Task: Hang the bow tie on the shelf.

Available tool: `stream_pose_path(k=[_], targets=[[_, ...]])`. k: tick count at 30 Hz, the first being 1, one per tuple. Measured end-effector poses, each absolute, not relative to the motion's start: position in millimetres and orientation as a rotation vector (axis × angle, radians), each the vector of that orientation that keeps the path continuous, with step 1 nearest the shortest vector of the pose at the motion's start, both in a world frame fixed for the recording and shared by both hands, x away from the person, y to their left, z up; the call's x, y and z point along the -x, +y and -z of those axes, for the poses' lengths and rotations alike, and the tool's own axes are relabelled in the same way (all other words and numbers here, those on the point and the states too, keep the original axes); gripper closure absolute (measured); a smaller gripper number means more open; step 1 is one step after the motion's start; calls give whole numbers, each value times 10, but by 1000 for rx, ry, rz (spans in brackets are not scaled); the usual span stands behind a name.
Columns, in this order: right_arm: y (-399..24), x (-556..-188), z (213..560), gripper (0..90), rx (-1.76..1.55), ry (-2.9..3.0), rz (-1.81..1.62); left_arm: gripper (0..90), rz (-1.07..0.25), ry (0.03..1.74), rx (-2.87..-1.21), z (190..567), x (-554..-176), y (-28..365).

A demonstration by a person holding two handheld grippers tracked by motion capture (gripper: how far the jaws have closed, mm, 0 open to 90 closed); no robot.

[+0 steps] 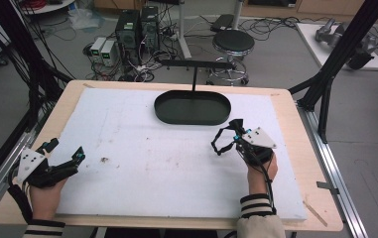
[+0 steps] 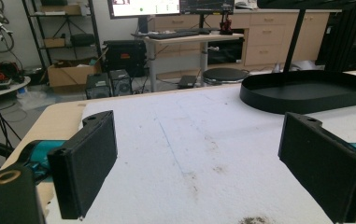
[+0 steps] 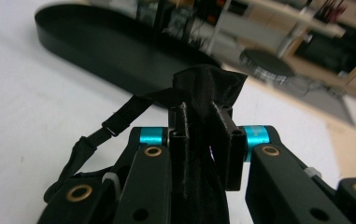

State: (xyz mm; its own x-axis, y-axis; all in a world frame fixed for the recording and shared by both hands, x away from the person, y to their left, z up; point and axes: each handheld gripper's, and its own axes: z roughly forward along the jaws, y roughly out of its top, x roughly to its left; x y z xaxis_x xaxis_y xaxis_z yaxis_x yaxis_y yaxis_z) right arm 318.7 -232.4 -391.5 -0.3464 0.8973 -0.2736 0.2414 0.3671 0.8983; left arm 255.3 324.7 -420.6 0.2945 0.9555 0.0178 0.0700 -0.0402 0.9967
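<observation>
My right gripper (image 1: 237,136) is shut on a piece of black fabric (image 1: 236,124) whose thin strap (image 1: 218,144) hangs in a loop to the left, just above the white mat. In the right gripper view the fabric (image 3: 210,81) sticks up between the closed jaws of the gripper (image 3: 203,116), and the strap (image 3: 119,119) trails down left. A black oval tray (image 1: 162,107) lies just beyond it at the mat's far middle. My left gripper (image 1: 66,149) rests at the near left, open and holding nothing, with its pads (image 2: 89,163) wide apart.
A white foam mat (image 1: 142,163) covers the wooden table (image 1: 285,99). A thin black post with a crossbar (image 1: 196,64) rises from the tray (image 2: 306,91). Black frame posts (image 1: 325,84) stand at the right edge. A stool (image 1: 232,42) and computers sit behind the table.
</observation>
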Motion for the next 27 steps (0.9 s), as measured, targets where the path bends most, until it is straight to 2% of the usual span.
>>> stream_pose_path(k=[15, 27], targets=[[-2194, -3293, 3373, 779, -799, 1622, -1091, 121, -973, 1005, -1405, 4201, -2536, 3243], [-2134, -3694, 2992, 779, -708, 1552, -1074, 121, -975, 991, -1389, 4194, -2515, 3267]])
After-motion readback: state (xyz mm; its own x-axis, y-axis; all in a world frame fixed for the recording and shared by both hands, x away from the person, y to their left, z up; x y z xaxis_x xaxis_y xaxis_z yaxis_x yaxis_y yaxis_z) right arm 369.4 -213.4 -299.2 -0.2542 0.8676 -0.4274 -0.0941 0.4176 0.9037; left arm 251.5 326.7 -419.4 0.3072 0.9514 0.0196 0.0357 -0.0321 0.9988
